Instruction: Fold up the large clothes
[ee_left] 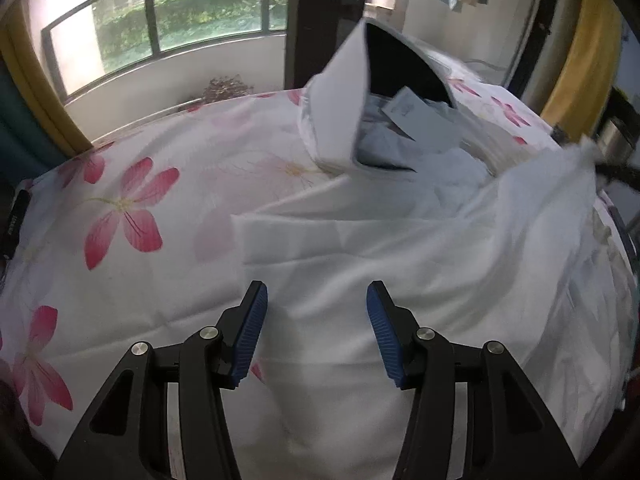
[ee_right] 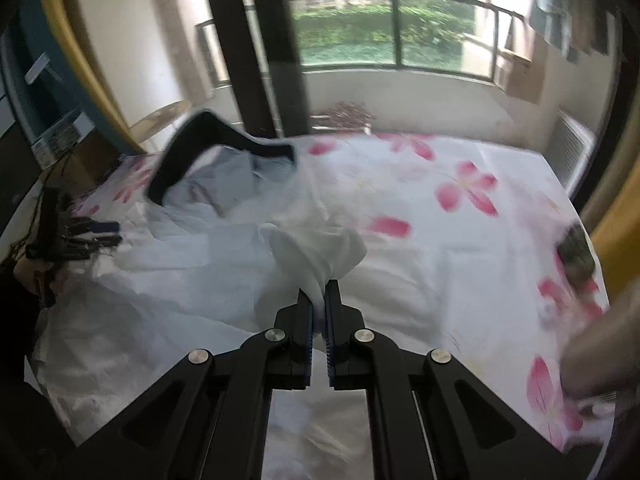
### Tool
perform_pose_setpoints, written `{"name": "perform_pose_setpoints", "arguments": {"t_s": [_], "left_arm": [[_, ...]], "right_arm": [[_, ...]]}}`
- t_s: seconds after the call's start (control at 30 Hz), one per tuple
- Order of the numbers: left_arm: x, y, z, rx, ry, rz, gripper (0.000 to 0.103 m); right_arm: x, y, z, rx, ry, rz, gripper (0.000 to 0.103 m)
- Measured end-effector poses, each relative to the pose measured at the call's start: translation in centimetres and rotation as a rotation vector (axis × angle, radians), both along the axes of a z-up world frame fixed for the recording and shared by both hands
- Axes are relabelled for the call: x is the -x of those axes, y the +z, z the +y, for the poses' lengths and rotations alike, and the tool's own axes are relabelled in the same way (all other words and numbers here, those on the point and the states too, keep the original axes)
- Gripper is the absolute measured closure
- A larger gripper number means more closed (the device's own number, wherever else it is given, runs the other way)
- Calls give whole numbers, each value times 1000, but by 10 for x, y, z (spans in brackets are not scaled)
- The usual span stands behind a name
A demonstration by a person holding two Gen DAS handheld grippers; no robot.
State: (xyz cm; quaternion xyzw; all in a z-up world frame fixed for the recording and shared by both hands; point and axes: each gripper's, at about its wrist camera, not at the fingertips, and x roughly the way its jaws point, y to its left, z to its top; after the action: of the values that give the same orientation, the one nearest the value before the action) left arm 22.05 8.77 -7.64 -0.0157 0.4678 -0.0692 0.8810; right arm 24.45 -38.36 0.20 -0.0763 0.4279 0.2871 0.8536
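Two claws share this job, and only one has cloth in it. Our right claw (ee_right: pixel 319 300) is pinched nearly closed on a bunched end of the white garment (ee_right: pixel 192 280), probably a sleeve or a corner, which flares out just past the fingertips and hangs lifted above the bed (ee_right: pixel 460 240). Our left claw (ee_left: pixel 317 300) stands wide apart and holds nothing; it hovers low over the near part of the garment, with flat white cloth directly under and ahead of its blue pads (ee_left: pixel 250 336).

From the left claw outward, the garment runs away from us toward the window, its long axis roughly in line with the fingers. A folded edge crosses just ahead, and the dark-lined hood or collar (ee_left: pixel 400 68) stands up at the far end. The bulk lies ahead and to the right, where the lifted cloth rises at the frame's edge; the flowered sheet (ee_left: pixel 120 208) lies bare to the left.

We judge the coming move turns on that: the right claw carries its end across the long axis, while the left, nearer the body cloth, can drop straight down to pin or grip.
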Motion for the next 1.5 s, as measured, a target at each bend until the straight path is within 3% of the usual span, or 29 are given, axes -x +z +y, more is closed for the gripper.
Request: {"name": "perform_pose_setpoints", "arguments": {"t_s": [0.1, 0.13, 0.17, 0.23, 0.6, 0.83, 0.9, 0.93, 0.97, 1.03, 1.07, 1.13, 1.5], "left_arm": [[-7, -5, 1, 14, -5, 24, 49], [-10, -6, 0, -5, -9, 23, 56], [-11, -5, 0, -28, -3, 19, 79], [-13, -7, 3, -75, 30, 17, 102], [-17, 4, 27, -48, 182, -86, 102], [-15, 3, 40, 18, 240, -88, 102], [-7, 9, 38, 36, 219, -93, 95], [0, 13, 36, 37, 206, -95, 83], [6, 16, 36, 38, 195, -97, 71], [19, 21, 32, 41, 172, -97, 64], [30, 24, 29, 46, 160, -97, 63], [47, 27, 24, 55, 146, -96, 63], [109, 11, 23, 77, 158, -64, 63]], "right_arm": [[3, -14, -8, -7, -17, 35, 98], [4, -19, -10, -4, -22, 44, 98], [4, -24, -13, 0, -31, 53, 98], [6, -34, -18, 14, -54, 63, 98], [7, -32, -21, 3, -67, 25, 98], [8, -50, -6, 107, -69, 35, 97], [11, -48, -6, 127, -76, 28, 95], [13, -46, -8, 130, -83, 25, 91], [16, -43, -11, 135, -93, 17, 85], [22, -38, -18, 142, -116, 0, 73], [26, -36, -22, 146, -131, -6, 66], [34, -31, -33, 142, -161, -16, 62], [94, -43, -80, 115, -195, 57, 60]]}}
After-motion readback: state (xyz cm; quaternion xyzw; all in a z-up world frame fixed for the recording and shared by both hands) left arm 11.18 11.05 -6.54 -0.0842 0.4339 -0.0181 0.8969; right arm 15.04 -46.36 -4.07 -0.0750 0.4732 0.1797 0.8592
